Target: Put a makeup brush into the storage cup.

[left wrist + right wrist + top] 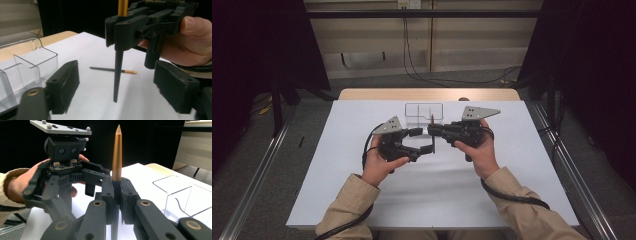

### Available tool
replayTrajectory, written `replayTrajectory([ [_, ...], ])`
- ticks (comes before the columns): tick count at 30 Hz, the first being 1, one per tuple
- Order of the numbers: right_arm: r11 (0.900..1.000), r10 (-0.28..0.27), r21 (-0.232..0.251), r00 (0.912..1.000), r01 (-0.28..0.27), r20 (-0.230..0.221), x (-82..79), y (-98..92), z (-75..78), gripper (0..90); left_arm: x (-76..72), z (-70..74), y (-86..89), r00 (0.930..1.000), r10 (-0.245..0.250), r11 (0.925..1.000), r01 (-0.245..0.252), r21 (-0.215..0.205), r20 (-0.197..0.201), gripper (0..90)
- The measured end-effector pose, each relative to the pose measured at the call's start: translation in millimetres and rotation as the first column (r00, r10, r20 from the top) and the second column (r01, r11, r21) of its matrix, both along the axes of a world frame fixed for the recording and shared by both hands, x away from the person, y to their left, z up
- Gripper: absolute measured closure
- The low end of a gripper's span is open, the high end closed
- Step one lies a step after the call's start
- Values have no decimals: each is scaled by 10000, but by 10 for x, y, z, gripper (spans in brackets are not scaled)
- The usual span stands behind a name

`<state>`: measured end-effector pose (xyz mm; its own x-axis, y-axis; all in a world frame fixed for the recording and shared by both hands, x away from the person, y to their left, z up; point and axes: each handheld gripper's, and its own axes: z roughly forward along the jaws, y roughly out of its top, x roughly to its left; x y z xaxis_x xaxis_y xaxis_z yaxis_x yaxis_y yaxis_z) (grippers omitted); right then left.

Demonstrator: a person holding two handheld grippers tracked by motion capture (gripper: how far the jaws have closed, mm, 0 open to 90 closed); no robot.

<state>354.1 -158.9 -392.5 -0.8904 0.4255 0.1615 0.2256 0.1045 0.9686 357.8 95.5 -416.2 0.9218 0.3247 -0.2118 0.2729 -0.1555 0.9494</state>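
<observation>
Two grippers meet mid-table: the right gripper (117, 195) is clamped on an upright pen (118, 72), gold end up, while the left gripper (117, 87) stands wide apart around its dark tip, not touching. No lettering reads anywhere. Behind them the clear holder (424, 113) has nothing visible inside its compartments, and a second pen (113, 70) lies on the white table (512, 170).

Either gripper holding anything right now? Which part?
The right gripper is shut on the upright pen, clamping its black shaft just below the gold cap. The left gripper is open, holding nothing.
</observation>
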Motion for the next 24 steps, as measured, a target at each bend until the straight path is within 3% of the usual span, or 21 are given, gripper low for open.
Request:
replayTrajectory([
  [2,10000,-8,-3,10000,8,12,6,-4,3,836,9,3,11,9997,53,10000,-54,-43,-227,99],
  [6,10000,-39,-11,10000,39,19,27,-12,-2,836,6,16,62,9997,158,9997,-161,-186,-190,41],
  [18,9997,-238,79,9996,237,122,64,-39,1,836,-28,15,319,9986,475,9986,-481,-234,-246,10],
  [24,9996,-288,62,9995,287,115,73,-49,8,835,-55,17,402,9978,670,9977,-670,136,-8,10],
])
